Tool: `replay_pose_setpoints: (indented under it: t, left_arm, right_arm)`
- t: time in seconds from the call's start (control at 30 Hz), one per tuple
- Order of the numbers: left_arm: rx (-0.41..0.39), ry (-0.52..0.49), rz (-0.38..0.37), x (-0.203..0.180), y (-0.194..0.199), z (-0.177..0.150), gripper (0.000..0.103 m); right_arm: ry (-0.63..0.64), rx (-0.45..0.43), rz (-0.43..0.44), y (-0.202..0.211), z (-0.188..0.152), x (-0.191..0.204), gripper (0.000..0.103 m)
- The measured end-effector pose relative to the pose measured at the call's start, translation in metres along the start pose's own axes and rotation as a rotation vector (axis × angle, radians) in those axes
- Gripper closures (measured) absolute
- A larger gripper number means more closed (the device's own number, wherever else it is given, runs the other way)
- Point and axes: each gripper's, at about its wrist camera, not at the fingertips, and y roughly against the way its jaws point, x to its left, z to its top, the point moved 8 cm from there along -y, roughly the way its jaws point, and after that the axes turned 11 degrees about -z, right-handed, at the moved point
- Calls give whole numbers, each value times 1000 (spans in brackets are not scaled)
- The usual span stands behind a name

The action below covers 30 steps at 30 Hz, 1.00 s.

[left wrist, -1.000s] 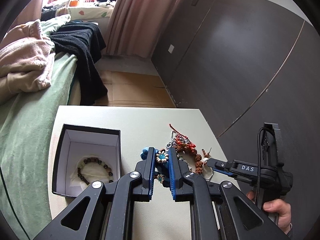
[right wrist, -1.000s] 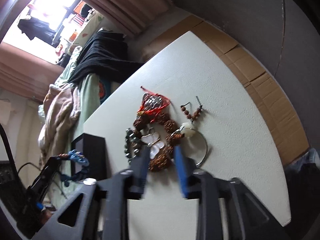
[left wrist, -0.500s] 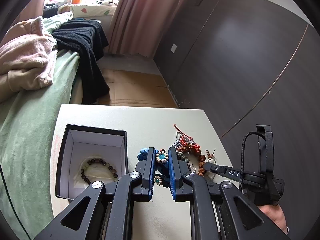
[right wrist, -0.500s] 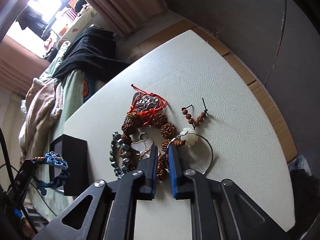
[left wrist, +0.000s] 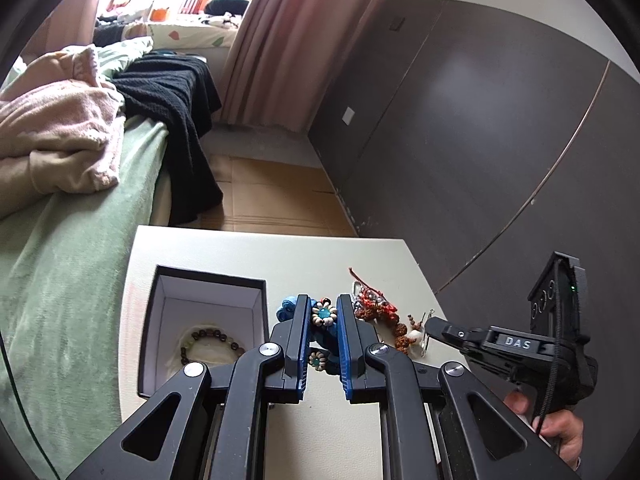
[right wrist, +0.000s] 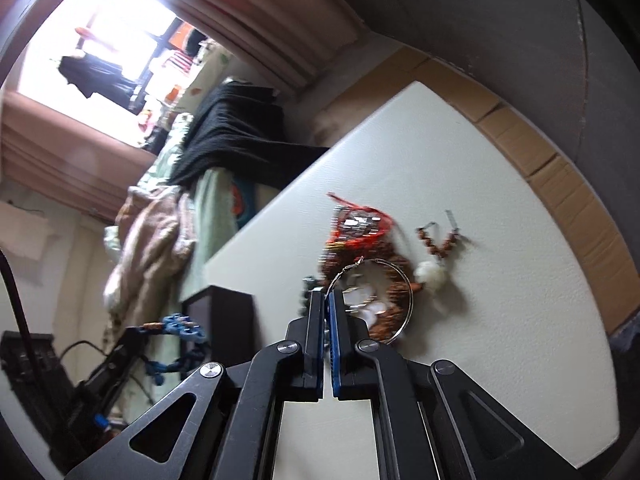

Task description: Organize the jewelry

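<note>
Two grippers (left wrist: 323, 314) (right wrist: 327, 295), each clamping one bracelet (left wrist: 322, 315) (right wrist: 400, 280)

Black box (left wrist: 208, 284), white lining; blue flower-beaded bracelet (left wrist: 323, 314); silver hoop (right wrist: 400, 300); red-brown bead pile (left wrist: 376, 306); cream table (left wrist: 248, 252); green bedspread (left wrist: 60, 260).
</note>
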Motion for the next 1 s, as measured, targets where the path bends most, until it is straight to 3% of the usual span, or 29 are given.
replay_pose_setpoints:
  t: [0.33,0.67,0.7,0.77,0.8,0.83,0.97,1.0]
  left_arm:
    - [-60,38,23,23,25,13,90]
    - [-102,105,60,58,43,22,90]
    - [-100,108,59,59,43,22,90]
    - [-90,108,53,59,41,20,90]
    - [-83,107,52,59,39,19,90]
    - [-74,106,47,58,36,18,90]
    - [-50,102,67,58,28,16,86]
    - [-29,107,84,60,23,14,80]
  right_arm:
    - [77,-9,250,10,-21,81,99]
    - [122,95,396,-33,-60,159,99]
    - [130,116,380,-40,-64,161,97]
    - [135,144,306,-55,-69,158,71]
    - [122,134,291,-57,-67,153,49]
    - [110,115,278,-56,-65,149,41]
    - [123,61,246,-41,-54,136,40]
    - [126,45,245,-36,-51,134,40]
